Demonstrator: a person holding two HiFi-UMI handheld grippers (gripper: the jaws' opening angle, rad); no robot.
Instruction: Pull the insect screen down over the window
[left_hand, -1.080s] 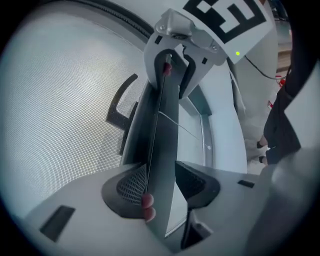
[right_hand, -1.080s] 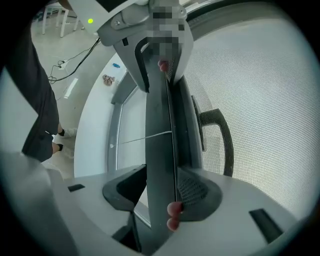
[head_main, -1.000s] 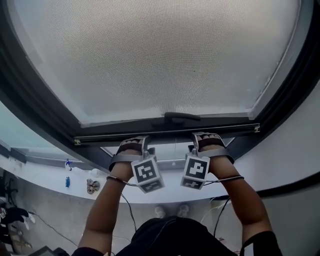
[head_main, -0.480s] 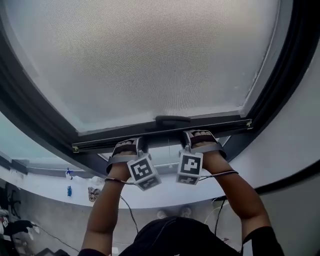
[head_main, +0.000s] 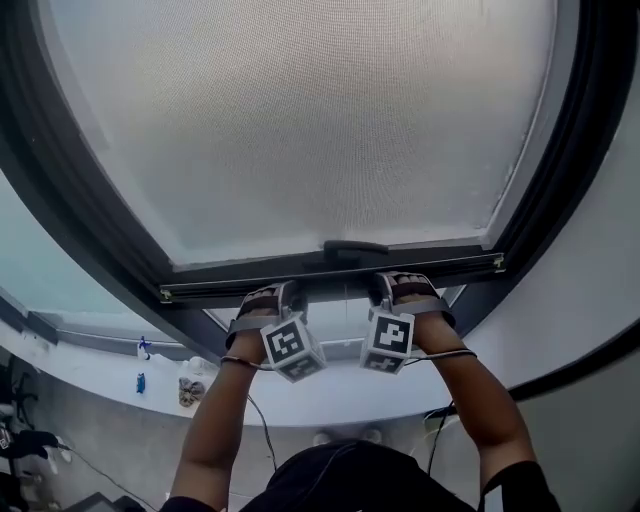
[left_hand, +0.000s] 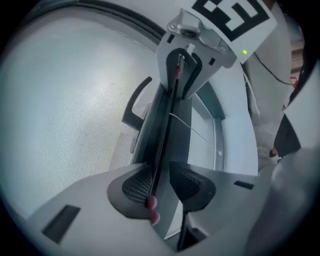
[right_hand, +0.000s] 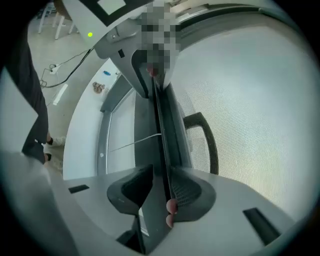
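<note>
Closing fingers (left_hand: 134, 186) around the screen bar (head_main: 460, 266): left gripper (left_hand: 160, 183), right gripper (right_hand: 161, 191).

Indoor room, office or workroom, I can't tell which. Tall dark-framed window (head_main: 90, 230) with insect screen (head_main: 300, 120) fills view above my left claw (head_main: 288, 294) and right claw (head_main: 382, 288). White ledge (head_main: 100, 365) below left claw holds small blue bottle (head_main: 140, 383). Grey floor (head_main: 110, 430) beneath both claws. Cable (right_hand: 67, 65) and furniture legs (right_hand: 59, 26) lie beyond right claw.
</note>
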